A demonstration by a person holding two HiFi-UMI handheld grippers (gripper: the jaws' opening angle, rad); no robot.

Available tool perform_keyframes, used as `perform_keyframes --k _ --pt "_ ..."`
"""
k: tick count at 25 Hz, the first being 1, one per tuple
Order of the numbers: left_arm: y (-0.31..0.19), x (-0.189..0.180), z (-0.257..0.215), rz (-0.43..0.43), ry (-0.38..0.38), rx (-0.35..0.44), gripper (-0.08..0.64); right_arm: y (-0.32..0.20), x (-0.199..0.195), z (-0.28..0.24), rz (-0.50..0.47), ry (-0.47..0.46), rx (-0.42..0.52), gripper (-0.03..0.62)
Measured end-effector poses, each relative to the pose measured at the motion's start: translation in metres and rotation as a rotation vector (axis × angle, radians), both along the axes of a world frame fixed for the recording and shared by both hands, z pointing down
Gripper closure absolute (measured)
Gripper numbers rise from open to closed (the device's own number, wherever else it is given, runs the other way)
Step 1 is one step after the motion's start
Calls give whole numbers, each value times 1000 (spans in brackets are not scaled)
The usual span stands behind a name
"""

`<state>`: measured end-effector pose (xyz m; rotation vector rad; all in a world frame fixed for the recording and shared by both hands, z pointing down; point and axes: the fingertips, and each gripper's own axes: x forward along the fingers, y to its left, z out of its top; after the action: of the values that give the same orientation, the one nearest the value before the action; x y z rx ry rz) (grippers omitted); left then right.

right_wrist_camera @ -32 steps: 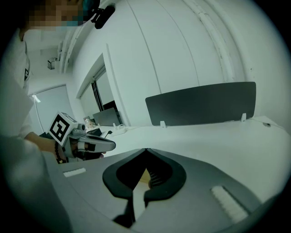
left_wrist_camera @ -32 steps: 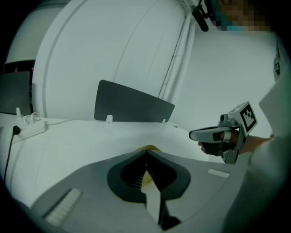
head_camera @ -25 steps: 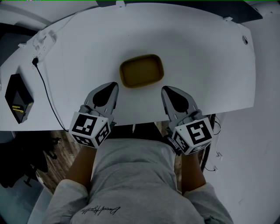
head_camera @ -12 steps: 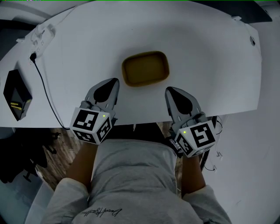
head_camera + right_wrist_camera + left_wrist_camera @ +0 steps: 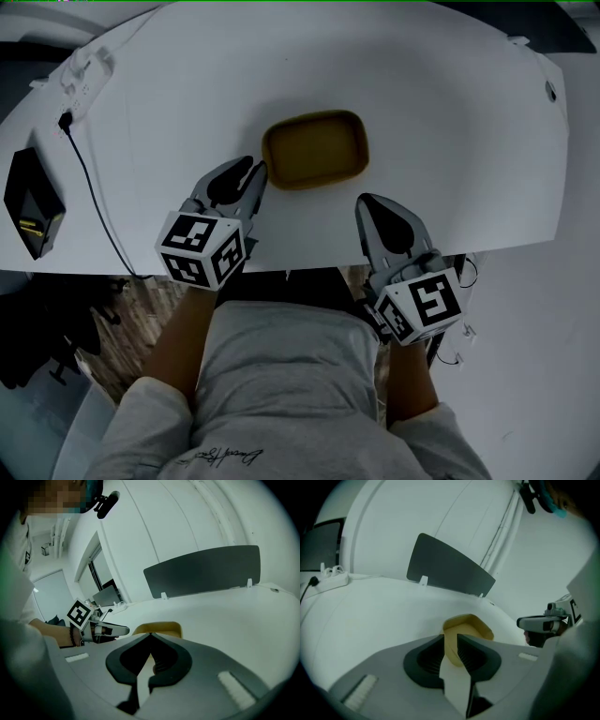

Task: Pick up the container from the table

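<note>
A shallow yellow container (image 5: 315, 150) lies on the white table (image 5: 450, 122), just ahead of both grippers. My left gripper (image 5: 253, 171) is at the container's near left corner with its jaws opening; nothing is pressed between the pads. In the left gripper view, the container (image 5: 468, 624) shows through the gap of that gripper (image 5: 450, 645), just beyond the tips. My right gripper (image 5: 379, 202) is shut and empty, a short way back from the container's near right corner. In the right gripper view, the container (image 5: 158, 628) sits just past the closed tips of that gripper (image 5: 150, 635).
A black box (image 5: 26, 202) with a cable (image 5: 89, 178) lies at the table's left end, by a white power strip (image 5: 80, 70). A dark panel (image 5: 447, 569) stands along the far edge. The table's near edge runs under both grippers.
My left gripper has moved forward and down to the container's near left corner, and its jaws have parted. The right gripper has barely shifted and stays shut.
</note>
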<state>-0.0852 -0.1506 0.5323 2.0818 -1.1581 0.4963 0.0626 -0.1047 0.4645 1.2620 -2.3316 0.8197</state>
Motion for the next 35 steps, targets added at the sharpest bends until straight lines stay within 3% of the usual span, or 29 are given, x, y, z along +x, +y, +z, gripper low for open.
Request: perform_keyframes --k 16,35 --pt "-9 10 28 -14 -6 -75 446 2 5 15 19 -8 -36 577" --pt "-17 10 32 -60 -67 -79 540 3 14 19 28 -23 -40 577"
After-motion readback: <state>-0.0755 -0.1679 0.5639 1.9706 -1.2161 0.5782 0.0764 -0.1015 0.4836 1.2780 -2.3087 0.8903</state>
